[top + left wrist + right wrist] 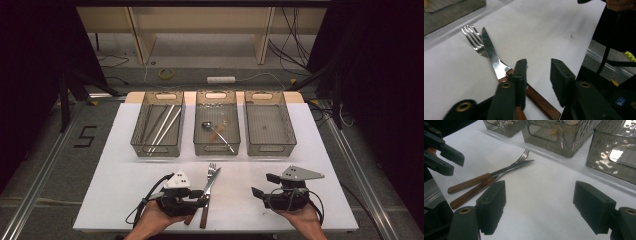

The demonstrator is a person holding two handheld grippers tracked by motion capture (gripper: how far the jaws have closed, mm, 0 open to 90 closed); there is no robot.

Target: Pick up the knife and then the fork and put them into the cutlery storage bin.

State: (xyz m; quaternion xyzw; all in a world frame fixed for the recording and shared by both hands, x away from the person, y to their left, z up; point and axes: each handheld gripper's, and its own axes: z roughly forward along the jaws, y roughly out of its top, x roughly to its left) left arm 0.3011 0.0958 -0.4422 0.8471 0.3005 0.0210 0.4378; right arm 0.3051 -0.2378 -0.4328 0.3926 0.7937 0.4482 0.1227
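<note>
- The left gripper (199, 195) lies low at the near edge of the table (125, 200), just left of centre, with its jaws pointing right at the cutlery.
- In the left gripper view its jaws stand at a middling gap. One jaw lies over the wooden handles and the other is off to the side above bare table. Neither pad presses on a handle.
- The knife (492, 53) and the fork (472, 37) lie crossed on the table near its near edge, at centre. Their metal ends point far, towards the bins, and their brown handles point near.
- The knife blade lies over the fork's neck, so the two touch.
- The right gripper (265, 186) is held near the table's near right corner, well apart from the cutlery. Its jaws point left.
- In the right gripper view its jaws stand wide with bare table between them.
- Three clear bins stand in a row at the far side. The left bin (157, 145) holds chopsticks (162, 127). The middle bin (217, 145) holds a spoon (212, 127). The right bin (270, 145) looks bare inside.
</note>
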